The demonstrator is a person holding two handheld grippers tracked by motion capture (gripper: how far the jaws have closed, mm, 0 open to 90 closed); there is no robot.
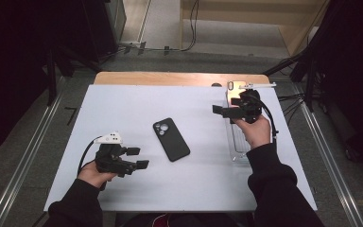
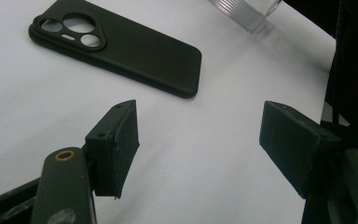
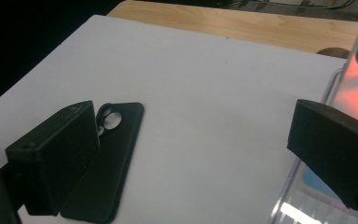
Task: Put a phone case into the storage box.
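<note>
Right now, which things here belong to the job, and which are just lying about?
In the job:
black phone case, in front of the open left claw
phone in the clear tray, below the open right claw

Lying about:
cables on the floor
dark round object at the table's far edge

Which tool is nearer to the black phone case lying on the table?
Left. The left tool sits just beside the black phone case, jaws open toward it. The right tool is farther off, over the clear tray at the table's far right.
</note>
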